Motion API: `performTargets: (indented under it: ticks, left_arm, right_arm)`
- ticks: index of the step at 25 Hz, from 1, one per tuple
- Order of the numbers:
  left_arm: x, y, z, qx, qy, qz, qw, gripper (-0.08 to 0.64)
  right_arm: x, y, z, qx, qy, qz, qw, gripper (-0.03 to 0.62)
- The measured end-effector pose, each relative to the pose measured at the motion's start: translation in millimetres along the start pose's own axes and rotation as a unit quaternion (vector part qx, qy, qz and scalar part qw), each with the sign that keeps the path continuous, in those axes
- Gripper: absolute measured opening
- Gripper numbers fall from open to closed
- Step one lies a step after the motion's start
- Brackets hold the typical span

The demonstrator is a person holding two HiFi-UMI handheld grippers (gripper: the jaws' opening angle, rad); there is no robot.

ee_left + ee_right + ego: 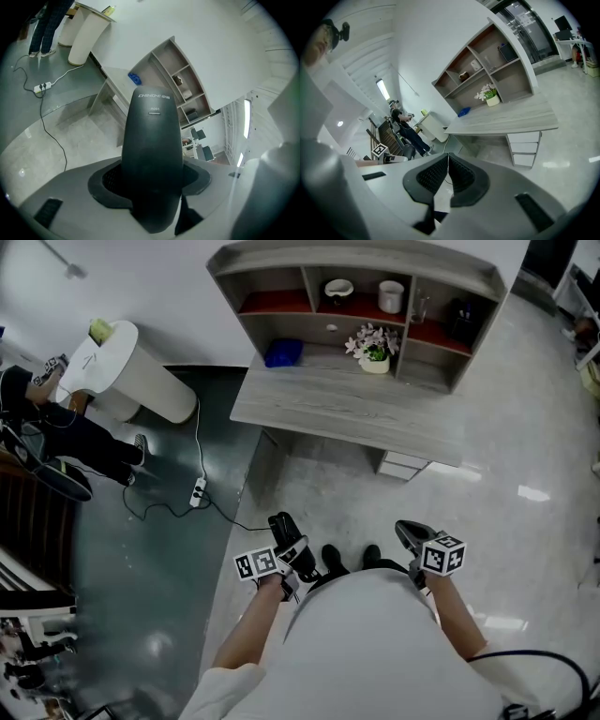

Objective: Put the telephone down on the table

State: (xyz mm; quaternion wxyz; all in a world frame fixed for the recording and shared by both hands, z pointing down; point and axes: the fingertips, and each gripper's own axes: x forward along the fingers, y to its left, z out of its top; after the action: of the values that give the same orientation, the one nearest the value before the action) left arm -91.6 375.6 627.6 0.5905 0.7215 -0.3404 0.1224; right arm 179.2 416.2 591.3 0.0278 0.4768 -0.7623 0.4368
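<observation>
A black telephone handset point(152, 150) stands upright between the jaws of my left gripper point(151, 177), which is shut on it. In the head view the handset point(284, 529) sticks forward from the left gripper point(281, 538), held low over the floor in front of my body. The grey wooden table point(347, 413) lies ahead, some way off from both grippers. My right gripper point(410, 534) is level with the left one; in its own view the right gripper point(447, 158) has its pads meeting with nothing between them.
A shelf unit point(361, 282) stands along the table's back, with a flower pot point(373, 351) and a blue object point(283, 352) in front of it. Drawers point(403, 465) hang under the table. At left are a white pedestal point(131, 371), a power strip point(198, 491) and a person point(56, 442).
</observation>
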Motion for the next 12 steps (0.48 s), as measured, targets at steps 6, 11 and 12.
performTargets:
  ticks: [6,11,12]
  left_arm:
    - [16,-12,-3,-0.005,-0.012,0.001,0.9999,0.282]
    - [35,-23,-1,-0.013,-0.022,-0.003,0.9997,0.282]
    - [37,-25,0,-0.013,-0.023,-0.004,0.9996,0.282]
  right_arm:
    - [-9,-28,0,-0.016,0.017,-0.006,1.000,0.020]
    - [-4,-48,13,-0.022,0.031,0.002,0.999,0.020]
    - [-2,-50,16,-0.025,0.036,0.004,0.999,0.020]
